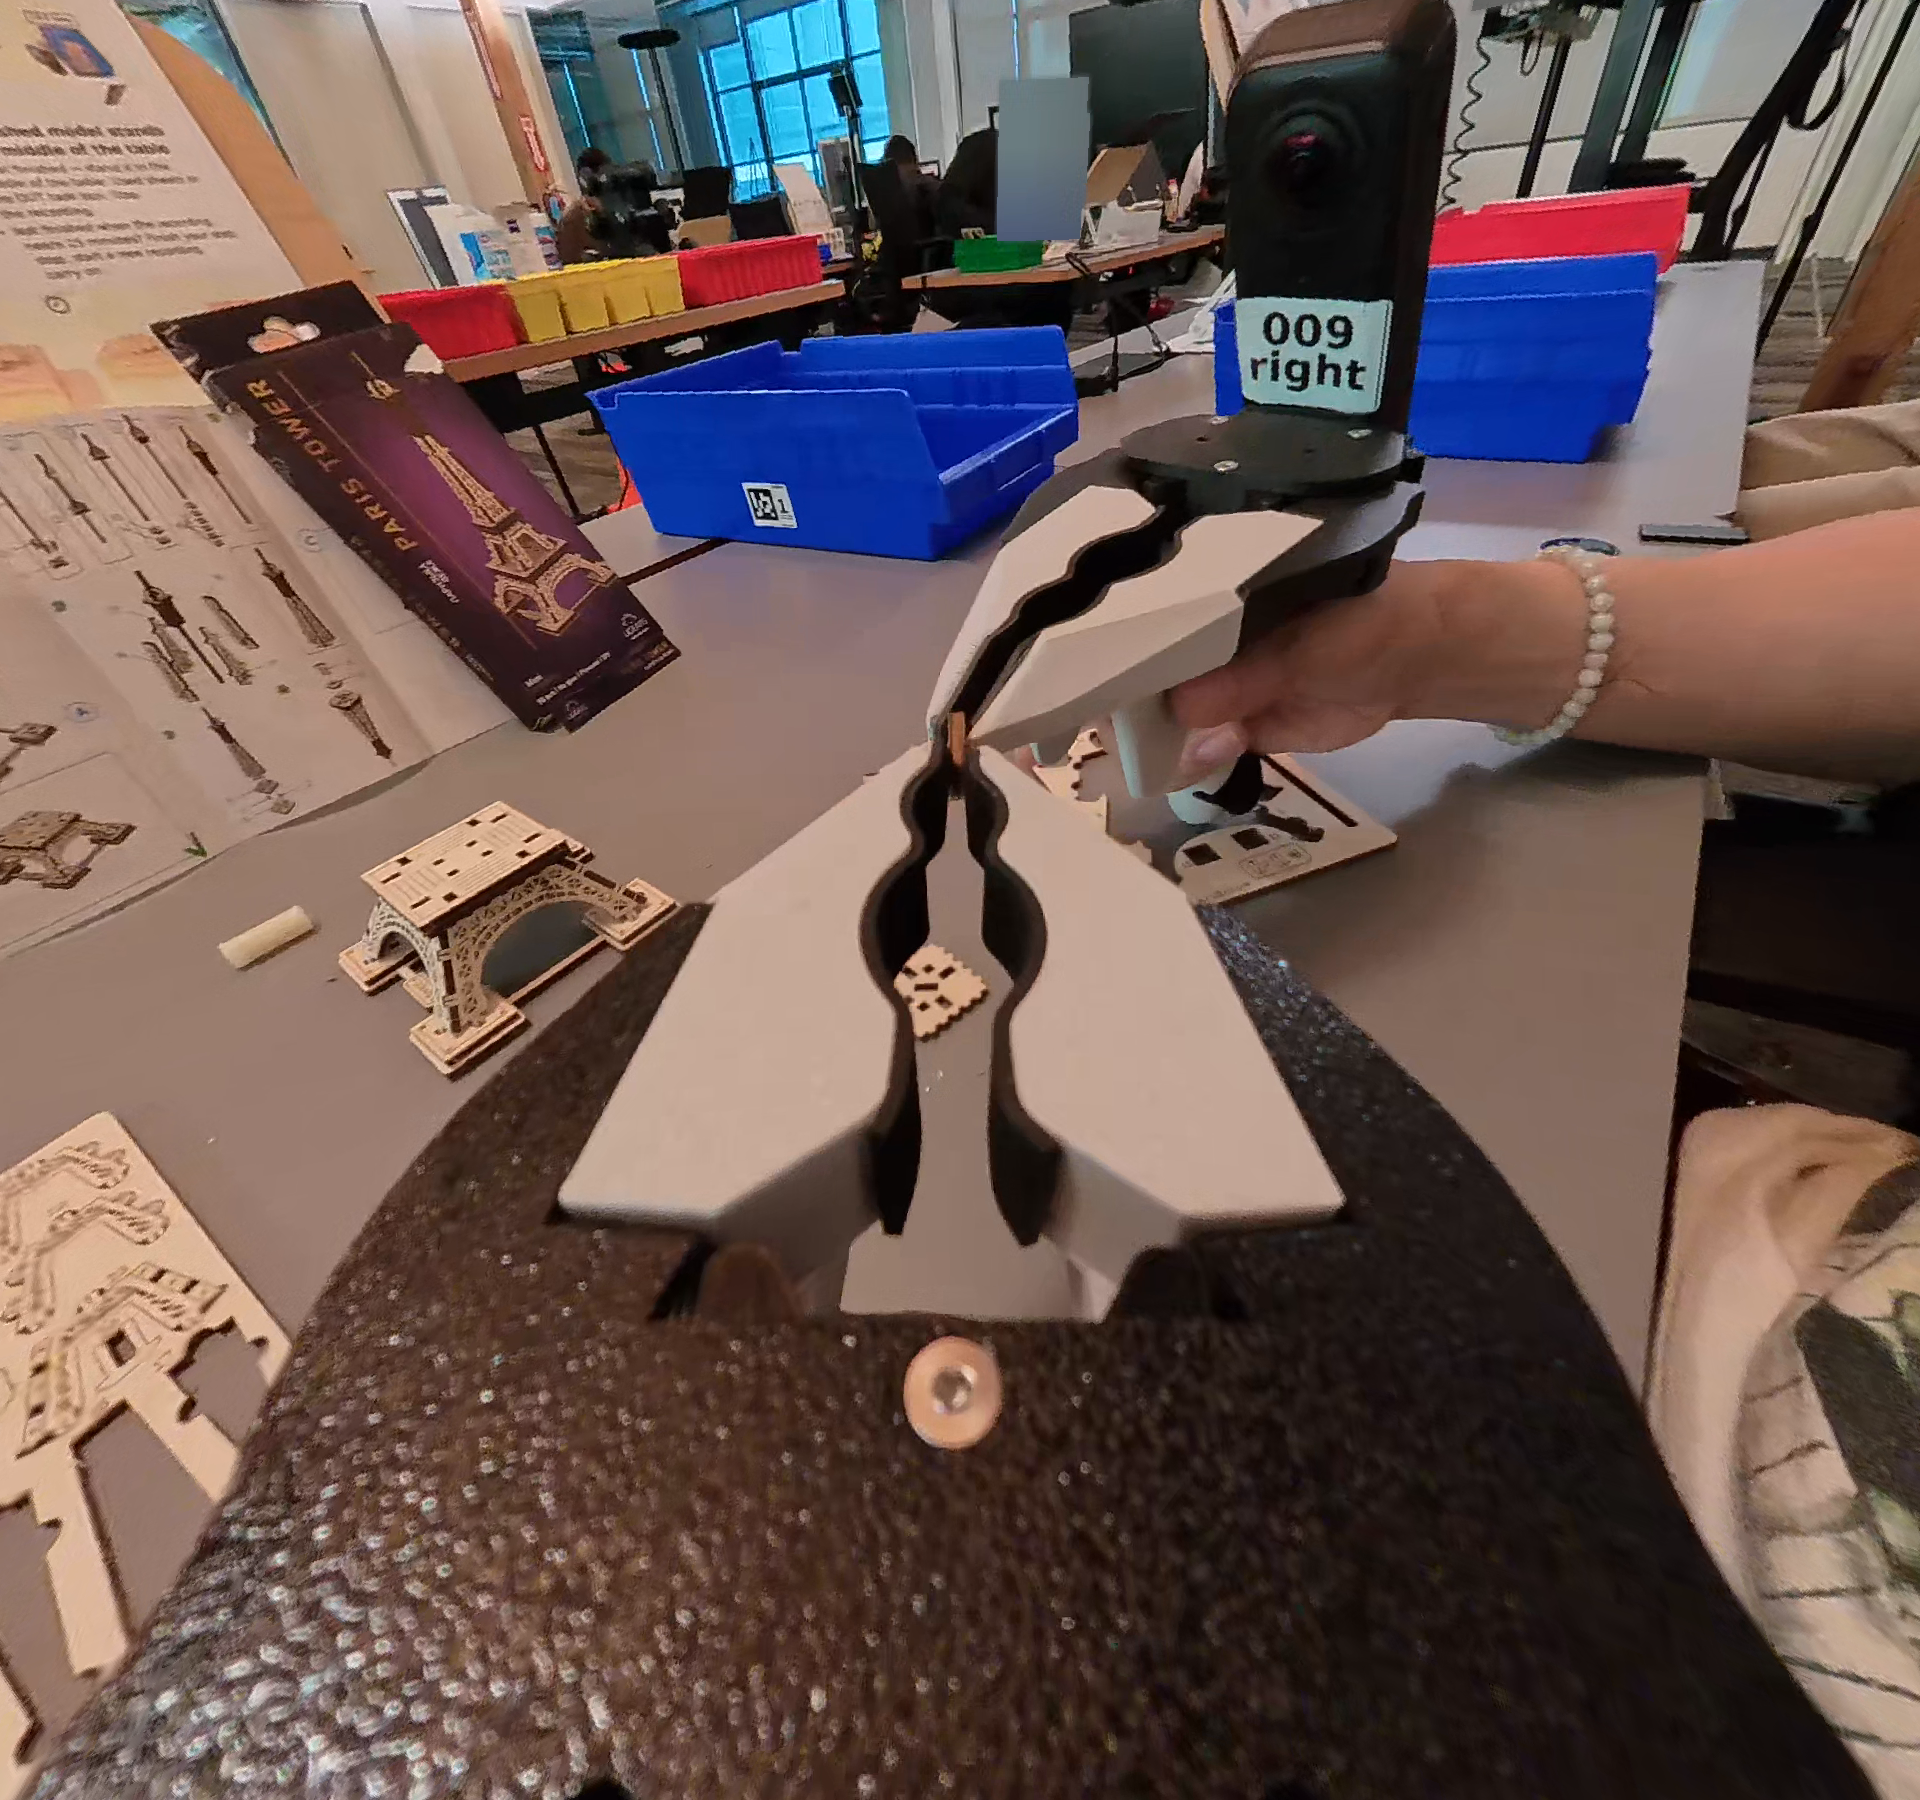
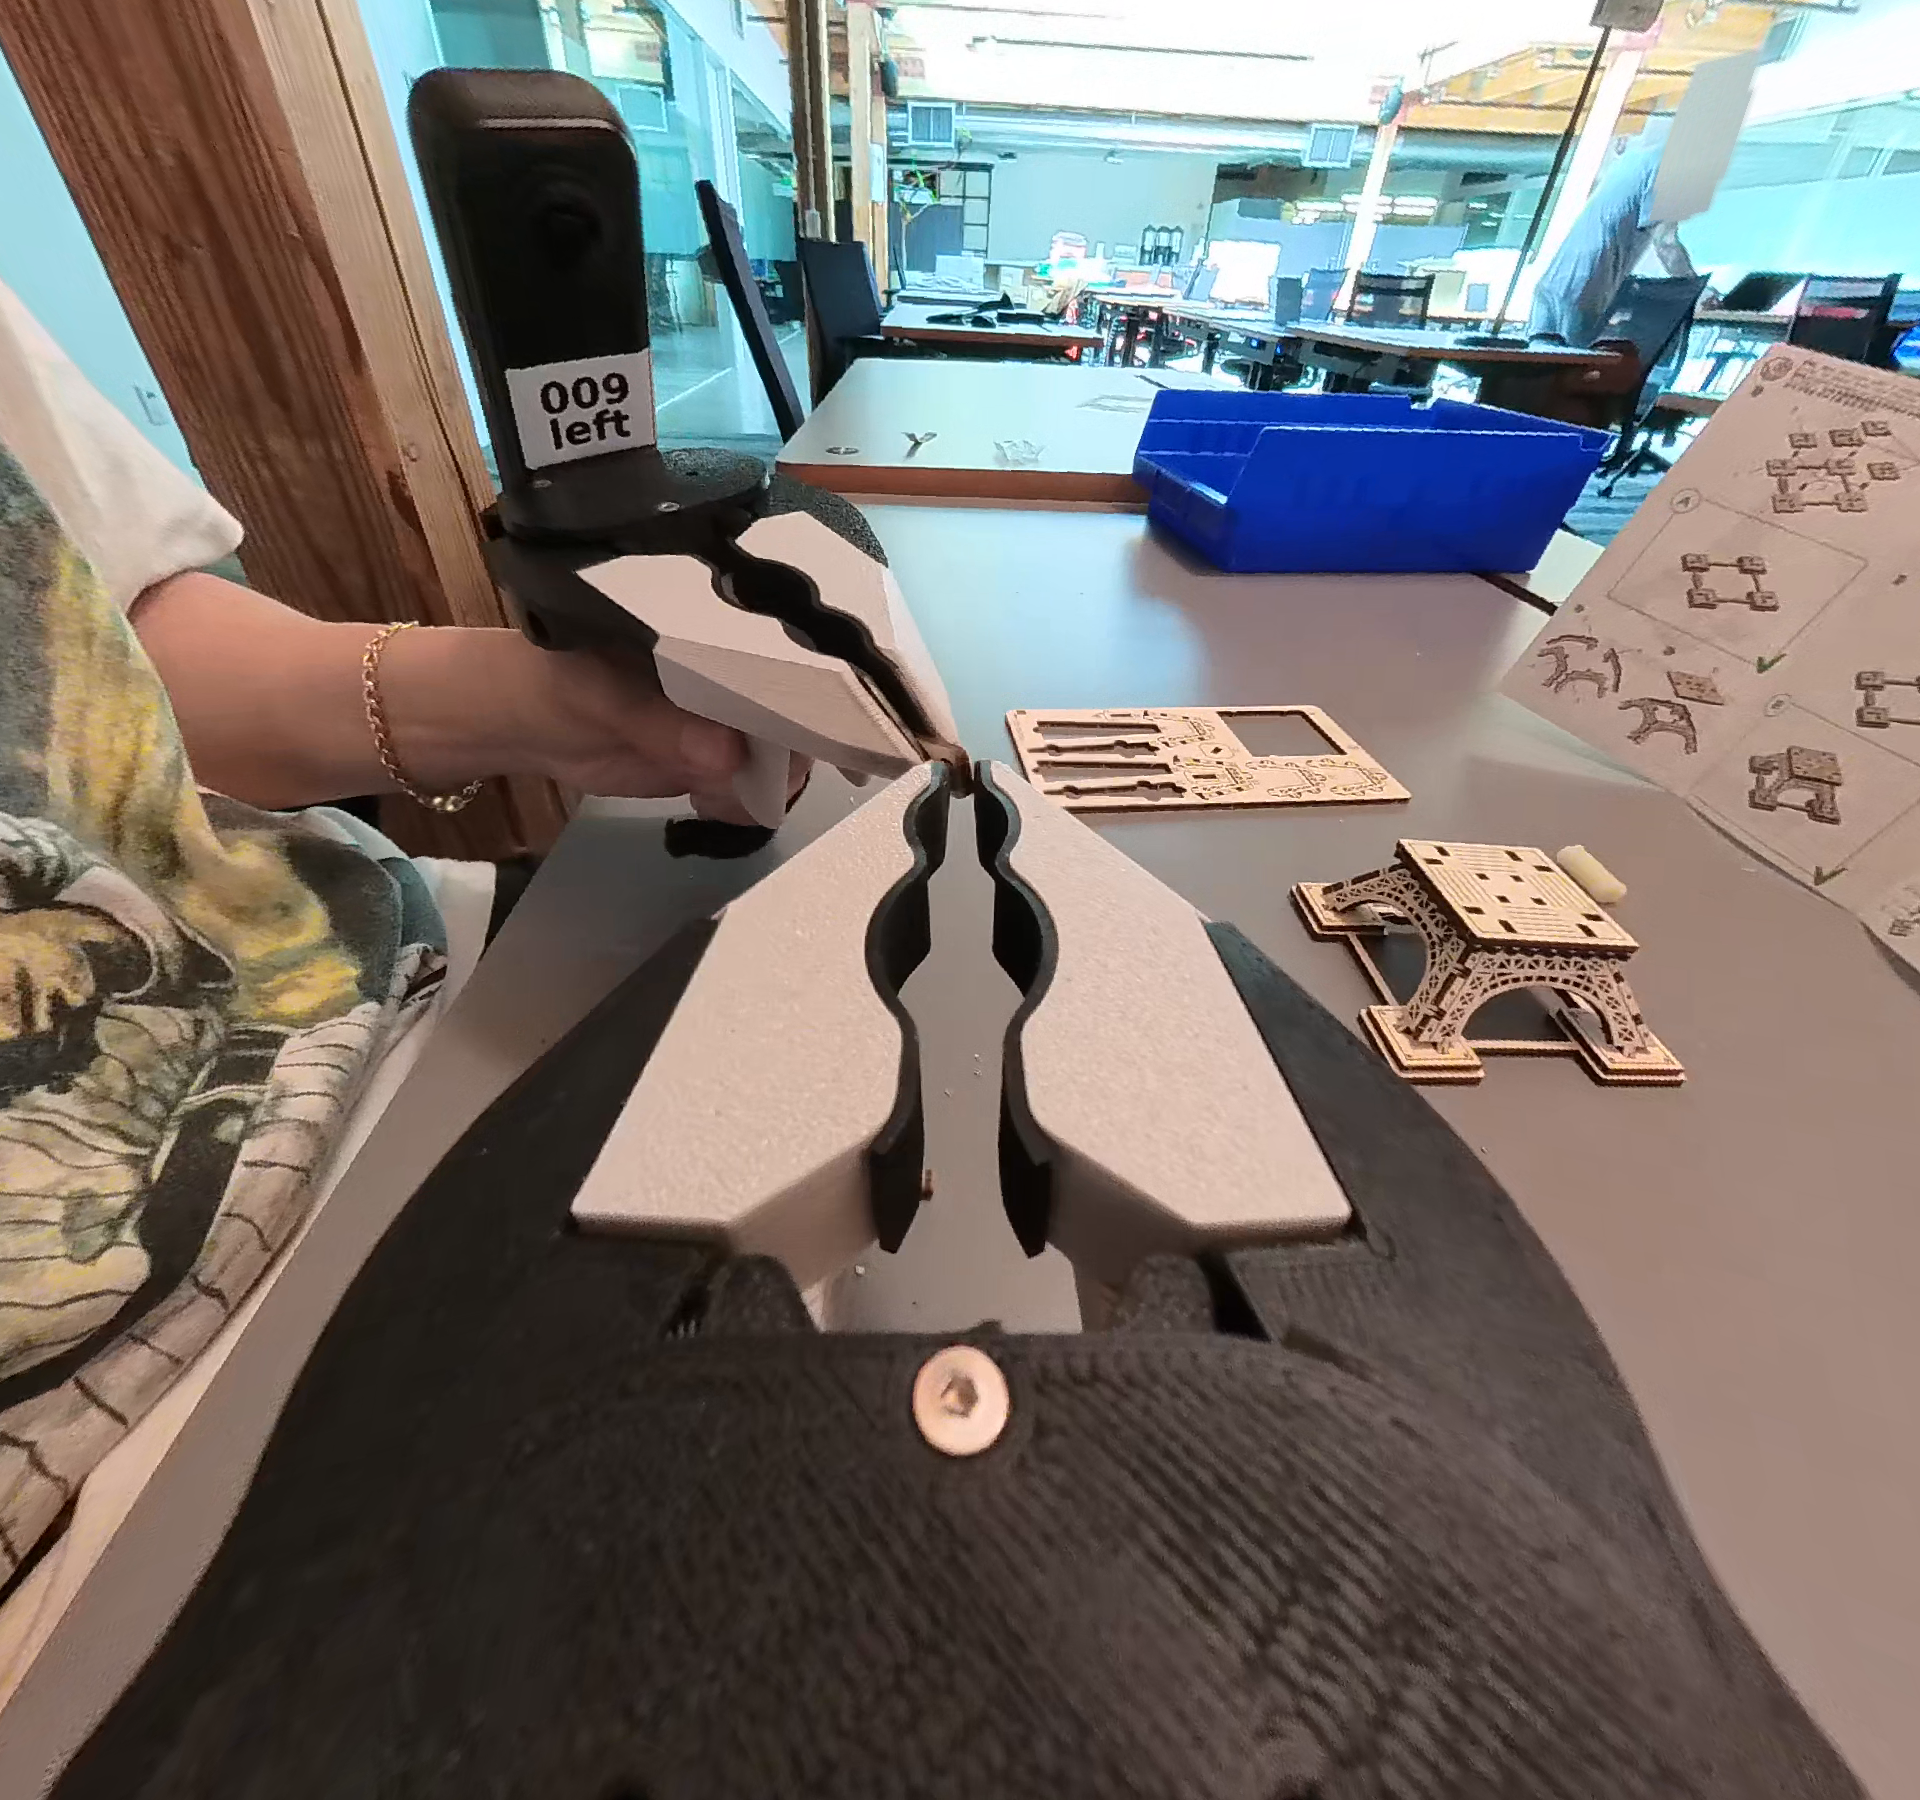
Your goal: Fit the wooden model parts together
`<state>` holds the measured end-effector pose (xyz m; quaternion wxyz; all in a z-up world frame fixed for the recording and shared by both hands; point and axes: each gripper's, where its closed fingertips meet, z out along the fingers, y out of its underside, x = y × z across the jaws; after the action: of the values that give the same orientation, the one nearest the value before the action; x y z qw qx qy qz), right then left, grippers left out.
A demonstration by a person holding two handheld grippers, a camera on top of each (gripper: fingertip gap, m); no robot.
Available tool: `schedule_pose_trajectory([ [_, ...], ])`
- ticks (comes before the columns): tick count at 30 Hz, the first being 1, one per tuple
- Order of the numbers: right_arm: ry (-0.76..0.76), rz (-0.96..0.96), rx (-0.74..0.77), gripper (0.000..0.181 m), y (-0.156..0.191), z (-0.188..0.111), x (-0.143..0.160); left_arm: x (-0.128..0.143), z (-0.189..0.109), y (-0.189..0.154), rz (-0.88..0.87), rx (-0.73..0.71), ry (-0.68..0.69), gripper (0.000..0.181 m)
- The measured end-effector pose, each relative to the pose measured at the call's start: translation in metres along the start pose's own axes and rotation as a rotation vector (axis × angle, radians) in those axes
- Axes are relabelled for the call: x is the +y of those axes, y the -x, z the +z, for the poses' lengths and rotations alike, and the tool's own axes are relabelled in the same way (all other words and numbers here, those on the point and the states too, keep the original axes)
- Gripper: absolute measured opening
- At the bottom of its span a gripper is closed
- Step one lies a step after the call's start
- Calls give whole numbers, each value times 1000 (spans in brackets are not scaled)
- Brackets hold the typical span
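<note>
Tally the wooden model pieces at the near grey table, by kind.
Assembled tower base: 1
Part sheets: 2 (near sheet, far sheet)
Loose square plate: 1
Small held part: 1
Total: 5

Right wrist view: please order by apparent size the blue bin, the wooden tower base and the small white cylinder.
1. blue bin, though it stands farthest away
2. wooden tower base
3. small white cylinder, lying beside the base, clearly the smallest
</note>
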<state>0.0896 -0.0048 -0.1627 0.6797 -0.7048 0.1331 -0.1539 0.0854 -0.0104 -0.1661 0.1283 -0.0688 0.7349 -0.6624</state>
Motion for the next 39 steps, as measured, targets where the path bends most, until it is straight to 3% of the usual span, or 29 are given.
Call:
schedule_pose_trajectory([
  [4,-47,33,-12,2,-1,-3,-6,-6,1,0,-110,33,-60,1],
  [24,-19,-41,38,7,-3,-3,-3,-3,0,0,-75,20,-62,1],
  [39,-30,-49,96,14,-10,-2,-4,-4,0,4,-165,14,-78,1],
])
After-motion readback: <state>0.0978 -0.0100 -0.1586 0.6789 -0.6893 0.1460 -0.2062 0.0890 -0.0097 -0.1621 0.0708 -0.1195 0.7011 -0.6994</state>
